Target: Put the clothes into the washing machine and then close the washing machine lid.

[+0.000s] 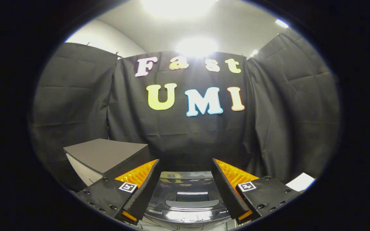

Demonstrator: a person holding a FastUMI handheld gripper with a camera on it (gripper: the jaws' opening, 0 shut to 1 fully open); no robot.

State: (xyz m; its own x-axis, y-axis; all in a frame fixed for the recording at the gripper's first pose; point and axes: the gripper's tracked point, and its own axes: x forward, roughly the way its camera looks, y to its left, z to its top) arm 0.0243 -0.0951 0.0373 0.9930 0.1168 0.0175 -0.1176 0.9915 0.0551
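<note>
We see the booth wall [185, 134] behind a grey box [106, 154], and below us the washing machine [186, 199] — lid down, glossy — between our gripper [185, 170] fingers, which stand wide apart, holding nothing.

You've got a dark-topped box [106, 154] with a pale front standing left of centre against the black curtain [287, 106]. White sheet [300, 182] lies low at right. Ceiling lights [196, 46] glare overhead.

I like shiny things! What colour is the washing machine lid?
Glossy black, seen in the gripper view: washing machine lid between the open gripper fingers.
</note>
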